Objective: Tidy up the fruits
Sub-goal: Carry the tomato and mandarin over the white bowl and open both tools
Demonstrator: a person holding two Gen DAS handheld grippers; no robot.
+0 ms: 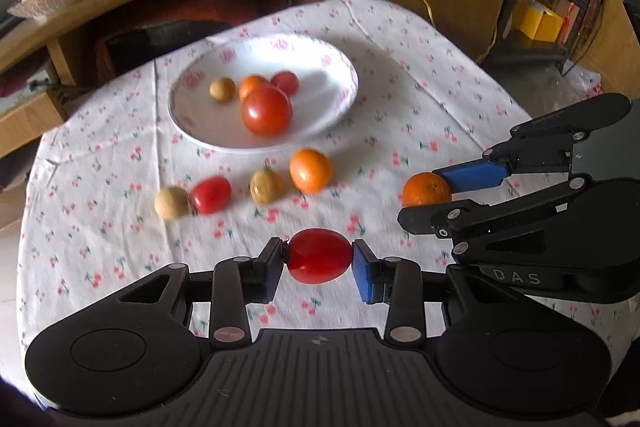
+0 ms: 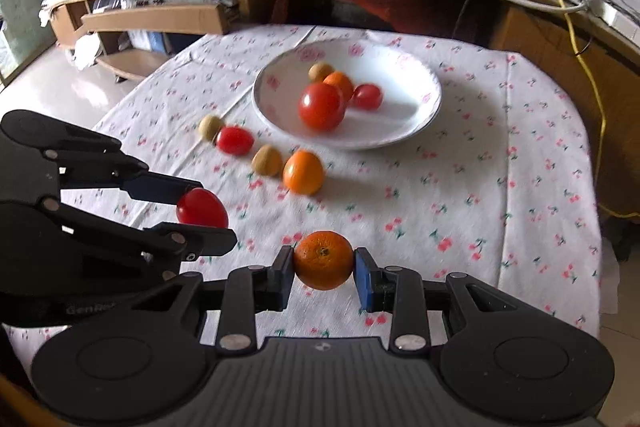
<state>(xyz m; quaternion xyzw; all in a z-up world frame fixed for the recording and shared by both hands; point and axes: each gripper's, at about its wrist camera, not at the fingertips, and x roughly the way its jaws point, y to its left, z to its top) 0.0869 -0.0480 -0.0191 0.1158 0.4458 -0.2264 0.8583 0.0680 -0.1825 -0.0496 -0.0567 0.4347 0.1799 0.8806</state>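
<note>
A glossy red oval tomato [image 1: 318,261] sat pinched end to end between the blue pads of the left tongs [image 1: 318,263], raised over the flowered cloth of the counter [image 1: 420,99]; a small dimpled orange [image 2: 323,259] was likewise clamped in the right tongs [image 2: 324,265], both tongs closed only to the fruit's width. Beyond them lay two tan round fruits, another small tomato [image 1: 210,194] and an orange [image 1: 311,171] loose on the cloth; the white plate [image 1: 336,99] held four more pieces.
</note>
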